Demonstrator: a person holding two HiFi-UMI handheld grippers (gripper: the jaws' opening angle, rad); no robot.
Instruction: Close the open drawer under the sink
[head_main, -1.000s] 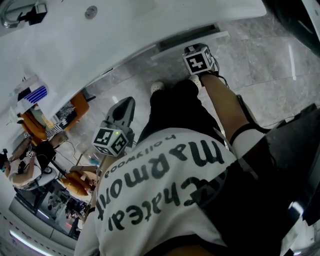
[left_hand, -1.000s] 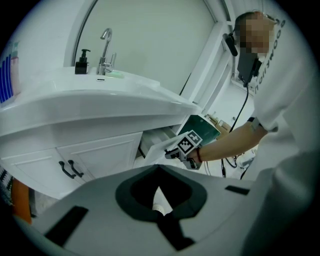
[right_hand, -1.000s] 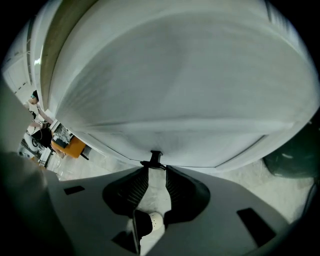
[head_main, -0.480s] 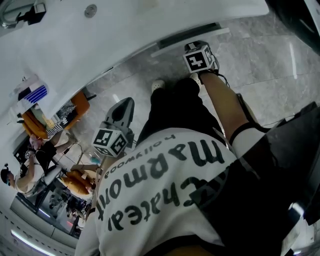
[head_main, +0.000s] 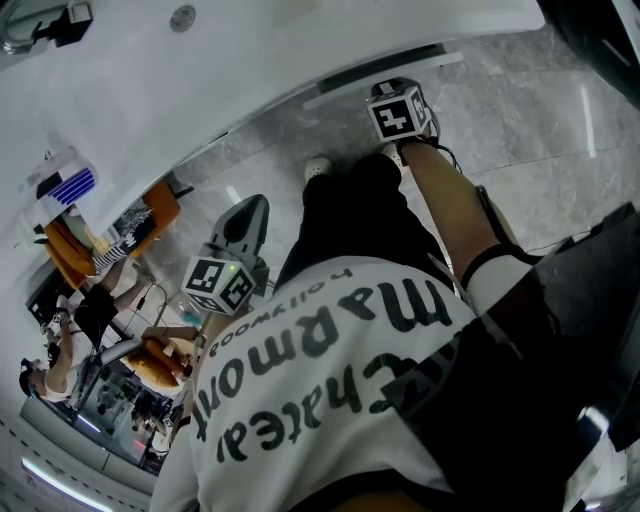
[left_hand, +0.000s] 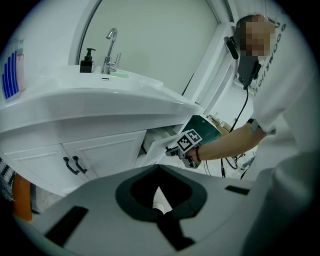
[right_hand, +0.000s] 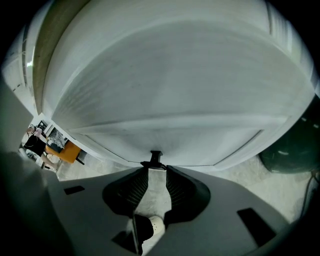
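Note:
The white drawer (head_main: 335, 92) juts out from under the sink counter (head_main: 200, 90), a dark gap showing behind its front. My right gripper (head_main: 388, 95) is at that front. In the right gripper view its tips (right_hand: 156, 169) sit against the small black handle (right_hand: 155, 159) of the drawer front (right_hand: 175, 100); the ribbed pads (right_hand: 134, 187) stand apart and floor shows between them. The left gripper view shows the open drawer (left_hand: 156, 146) with the right gripper (left_hand: 175, 151) on it. My left gripper (head_main: 254, 207) hangs apart at my left side, its jaws together and empty (left_hand: 160, 169).
A faucet (left_hand: 111, 47) and a soap bottle (left_hand: 87, 61) stand on the counter. Cabinet doors with black handles (left_hand: 74, 165) are left of the drawer. My legs and a white shoe (head_main: 317, 172) stand on the grey tiled floor (head_main: 560, 130). A dark green bin (right_hand: 295, 150) sits at the right.
In the head view the drawer front and my right gripper have edged slightly toward the counter. My left gripper has kept still.

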